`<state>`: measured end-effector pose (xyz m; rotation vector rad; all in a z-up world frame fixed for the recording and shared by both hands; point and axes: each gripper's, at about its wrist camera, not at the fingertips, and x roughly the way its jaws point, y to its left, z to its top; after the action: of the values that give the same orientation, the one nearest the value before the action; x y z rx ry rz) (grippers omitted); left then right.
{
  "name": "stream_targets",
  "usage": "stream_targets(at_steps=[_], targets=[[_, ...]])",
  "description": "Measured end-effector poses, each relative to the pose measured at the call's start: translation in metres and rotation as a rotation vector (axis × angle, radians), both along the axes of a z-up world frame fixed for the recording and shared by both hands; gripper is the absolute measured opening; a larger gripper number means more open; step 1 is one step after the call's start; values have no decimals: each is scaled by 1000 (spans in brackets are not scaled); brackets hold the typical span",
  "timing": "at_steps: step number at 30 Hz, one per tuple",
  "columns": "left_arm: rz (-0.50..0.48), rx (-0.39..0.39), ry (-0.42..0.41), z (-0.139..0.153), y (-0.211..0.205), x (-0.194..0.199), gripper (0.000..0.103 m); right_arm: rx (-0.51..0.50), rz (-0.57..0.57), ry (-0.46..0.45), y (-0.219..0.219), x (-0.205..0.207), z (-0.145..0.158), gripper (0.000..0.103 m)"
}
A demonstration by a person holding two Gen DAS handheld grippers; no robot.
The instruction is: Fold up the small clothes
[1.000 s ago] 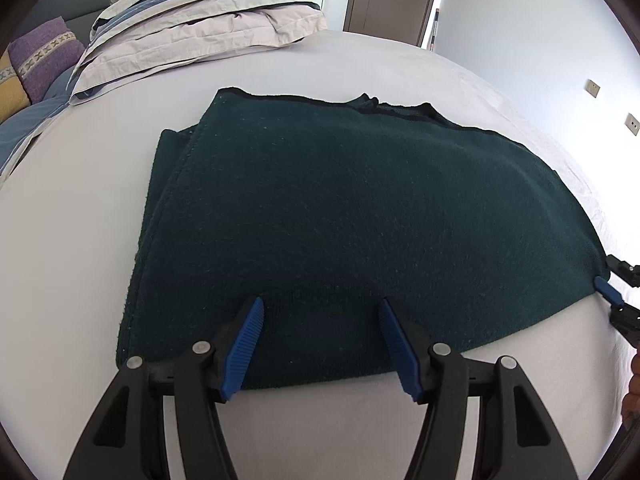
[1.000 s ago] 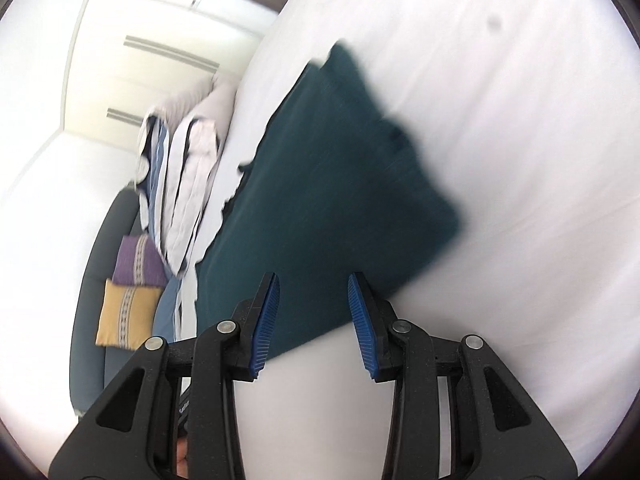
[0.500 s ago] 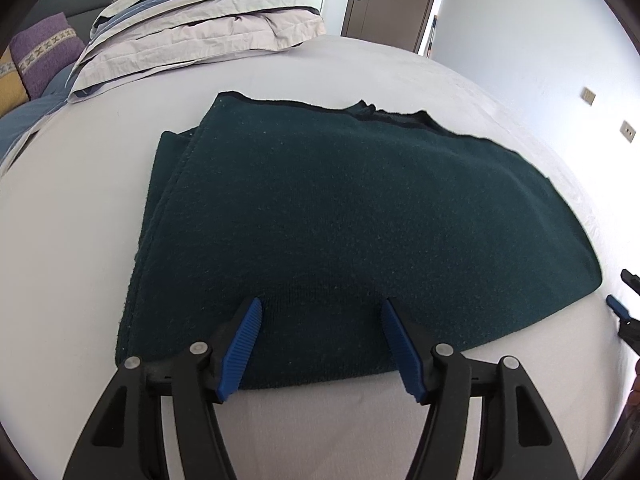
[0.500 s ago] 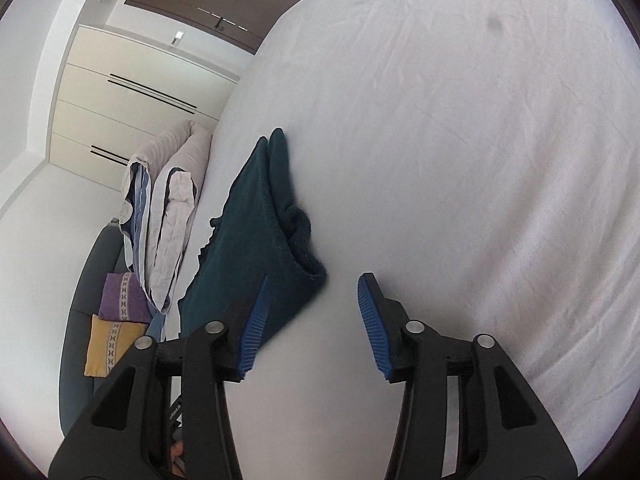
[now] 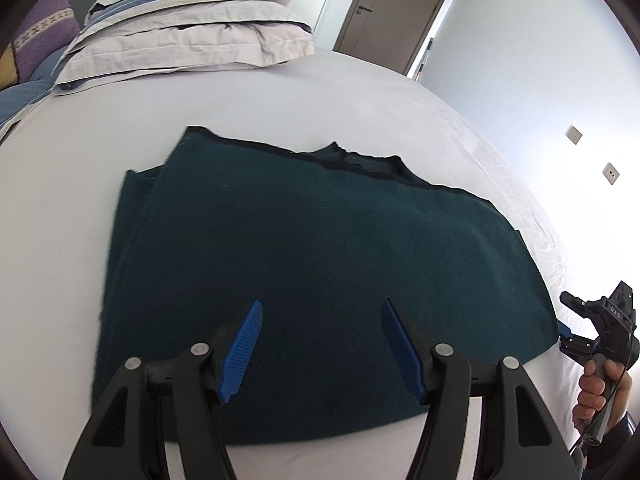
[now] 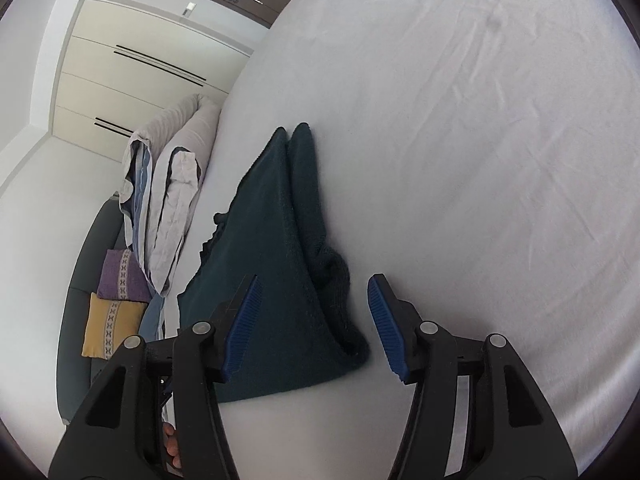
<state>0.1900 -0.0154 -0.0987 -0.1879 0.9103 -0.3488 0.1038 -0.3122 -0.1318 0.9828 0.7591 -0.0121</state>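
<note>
A dark green knitted garment [image 5: 320,264] lies folded flat on the white bed [image 5: 280,92]. My left gripper [image 5: 322,346] is open and empty, raised over the garment's near edge. My right gripper [image 6: 312,324] is open and empty beside the garment's right end [image 6: 280,280], where the folded layers show; it also shows in the left wrist view [image 5: 592,328], just off the garment's right corner.
Folded grey and blue bedding [image 5: 192,28] is stacked at the far left of the bed. A sofa with purple [image 6: 120,276] and yellow [image 6: 110,332] cushions stands beyond it. A brown door [image 5: 396,12] and a white wall with sockets lie to the right.
My right gripper has opened wider and backed off from the garment's right corner. My left gripper has lifted and tilted up a little, staying open. The garment lies still.
</note>
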Motion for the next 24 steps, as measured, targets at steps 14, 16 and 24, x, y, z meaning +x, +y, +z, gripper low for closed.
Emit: stream_targets(at_steps=[14, 16, 24], targets=[[-65, 25, 37, -18, -36, 27, 66, 31, 85, 69, 14, 73, -9, 35], [-74, 28, 32, -19, -35, 25, 66, 30, 99, 78, 19, 71, -12, 27], [-77, 3, 43, -25, -29, 26, 66, 43, 81, 70, 27, 60, -18, 20]])
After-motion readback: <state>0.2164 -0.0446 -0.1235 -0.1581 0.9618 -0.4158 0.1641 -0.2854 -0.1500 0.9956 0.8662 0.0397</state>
